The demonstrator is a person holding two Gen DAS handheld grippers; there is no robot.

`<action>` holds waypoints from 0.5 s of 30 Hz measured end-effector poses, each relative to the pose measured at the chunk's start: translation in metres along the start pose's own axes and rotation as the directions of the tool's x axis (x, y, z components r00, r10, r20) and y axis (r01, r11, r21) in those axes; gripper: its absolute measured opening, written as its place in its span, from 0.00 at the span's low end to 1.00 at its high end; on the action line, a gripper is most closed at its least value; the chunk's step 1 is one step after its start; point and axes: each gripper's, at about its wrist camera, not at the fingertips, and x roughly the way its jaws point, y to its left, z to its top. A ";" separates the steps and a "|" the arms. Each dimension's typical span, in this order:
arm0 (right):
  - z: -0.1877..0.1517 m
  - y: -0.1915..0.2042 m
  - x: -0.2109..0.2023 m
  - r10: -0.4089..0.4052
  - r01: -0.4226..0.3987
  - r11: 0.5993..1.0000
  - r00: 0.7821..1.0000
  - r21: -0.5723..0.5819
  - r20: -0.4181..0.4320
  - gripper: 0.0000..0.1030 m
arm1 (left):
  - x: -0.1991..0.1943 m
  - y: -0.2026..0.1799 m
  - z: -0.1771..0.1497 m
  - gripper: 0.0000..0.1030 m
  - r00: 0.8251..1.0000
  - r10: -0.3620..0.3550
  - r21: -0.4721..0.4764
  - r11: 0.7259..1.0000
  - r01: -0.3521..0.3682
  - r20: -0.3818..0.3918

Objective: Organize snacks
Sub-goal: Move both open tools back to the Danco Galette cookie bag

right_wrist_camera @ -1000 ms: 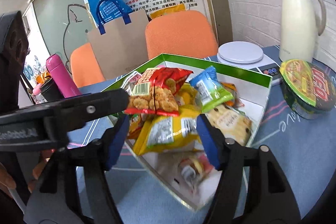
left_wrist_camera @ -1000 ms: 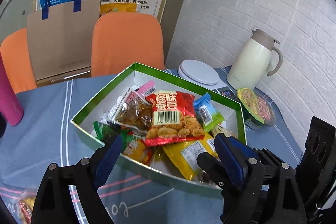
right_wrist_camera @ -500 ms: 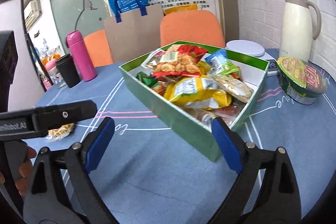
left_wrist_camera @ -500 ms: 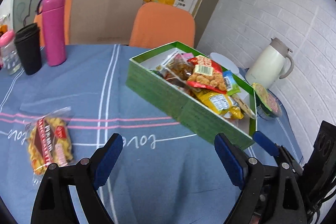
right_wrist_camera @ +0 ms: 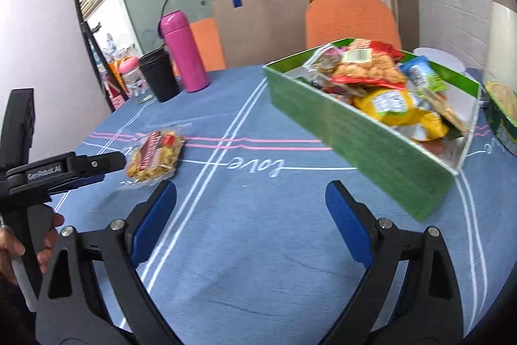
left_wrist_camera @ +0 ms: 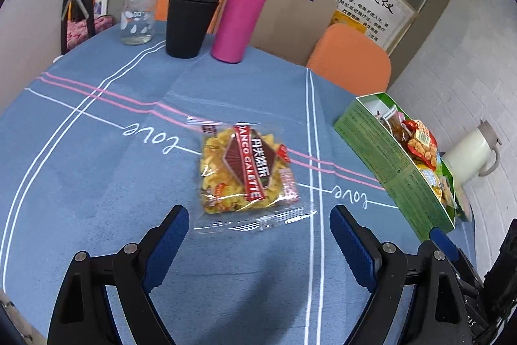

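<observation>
A clear packet of yellow galette snacks (left_wrist_camera: 245, 170) with a red-brown label lies flat on the blue tablecloth. My left gripper (left_wrist_camera: 258, 222) hangs open just in front of it, its blue pads either side of the packet's near edge and apart from it. The right wrist view shows the same packet (right_wrist_camera: 155, 156) at the left, with the left gripper's black arm beside it. A green box (right_wrist_camera: 355, 131) holding several snack bags stands at the right. My right gripper (right_wrist_camera: 252, 199) is open over bare cloth, holding nothing.
At the table's far side stand a pink flask (left_wrist_camera: 242, 12), a black cup (left_wrist_camera: 190, 21) and a glass bottle with a pink lid (left_wrist_camera: 139, 12). Orange chairs (left_wrist_camera: 352, 60) and a paper bag sit behind. A white kettle (left_wrist_camera: 471, 154) and a noodle bowl (right_wrist_camera: 501, 115) lie beyond the box.
Both grippers have drawn back from the green box. The left one has swung left across the table and now faces the galette packet. Both stay open.
</observation>
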 end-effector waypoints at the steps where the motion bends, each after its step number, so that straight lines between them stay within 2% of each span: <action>1: 0.000 0.005 0.003 0.015 -0.015 1.000 1.000 -0.008 -0.009 0.91 | 0.000 0.007 -0.001 0.88 1.000 -0.010 -0.013 1.000 0.010 -0.004; 9: 0.002 0.045 0.032 0.133 -0.136 0.990 0.989 -0.039 -0.066 0.90 | 0.015 0.051 0.008 0.88 0.988 -0.147 -0.120 0.983 0.141 -0.042; 15: 0.008 0.065 0.057 0.176 -0.180 0.983 0.979 -0.035 -0.106 0.81 | 0.021 0.059 0.021 0.87 0.978 -0.203 -0.091 0.976 0.198 -0.050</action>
